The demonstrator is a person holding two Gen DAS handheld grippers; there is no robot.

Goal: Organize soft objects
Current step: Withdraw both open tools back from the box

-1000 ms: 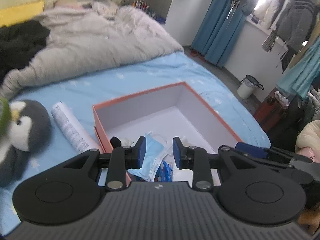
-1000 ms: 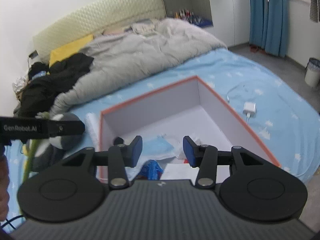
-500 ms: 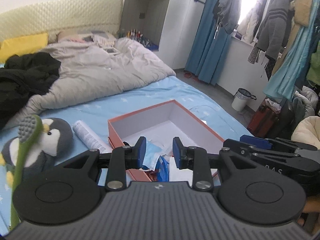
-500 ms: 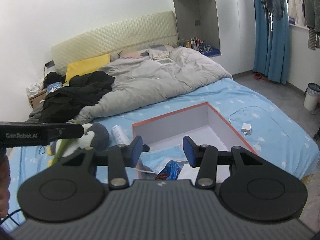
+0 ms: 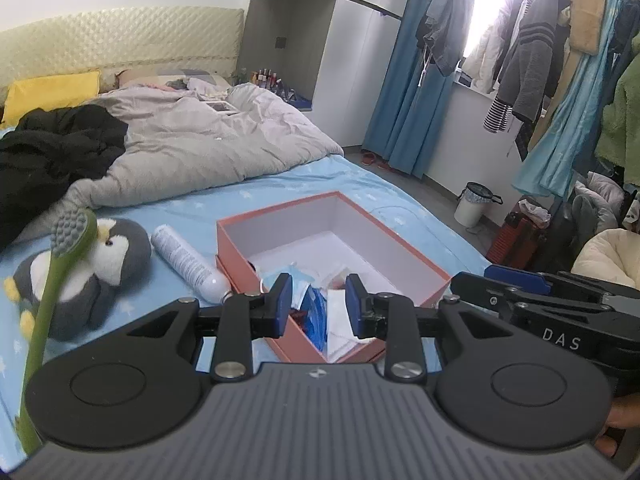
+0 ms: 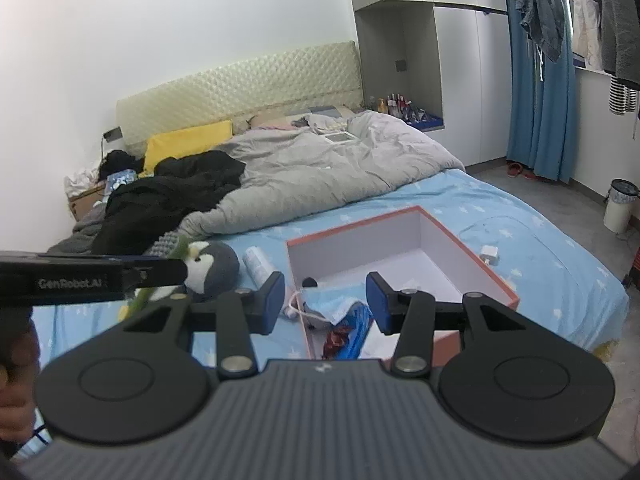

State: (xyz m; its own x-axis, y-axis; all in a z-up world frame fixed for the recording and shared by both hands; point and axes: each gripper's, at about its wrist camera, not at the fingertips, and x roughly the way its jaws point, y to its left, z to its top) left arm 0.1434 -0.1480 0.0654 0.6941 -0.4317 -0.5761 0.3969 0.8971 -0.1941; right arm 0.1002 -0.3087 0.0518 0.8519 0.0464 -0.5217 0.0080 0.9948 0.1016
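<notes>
You are holding both tools above the near edge of the bed (image 5: 280, 184), pointing down toward an orange box (image 5: 404, 256) that is sitting open on the blue sheet. Your left tool (image 5: 316, 304) is standing with its blue pads apart and nothing pinched between them; the box contents are only showing through the gap. Your right tool (image 6: 326, 300) is likewise spread, wider than the left, with nothing between its pads.

Inside the near end of the box, a blue face mask (image 6: 332, 304) and a blue wrapper (image 6: 354, 332) are lying on white paper, while the far part of the box is showing bare white floor. Just left of the box a white spray can (image 5: 186, 260) is lying on its side, and further left a penguin plush toy (image 5: 96, 272) is resting on the sheet. A green brush (image 5: 60, 264) with a grey bristled head is standing in front of the penguin in the left view; what is carrying it you cannot tell from here. On the far side of the bed a grey duvet (image 6: 320, 172) is lying bunched, with black clothes (image 6: 168, 196) to its left.
</notes>
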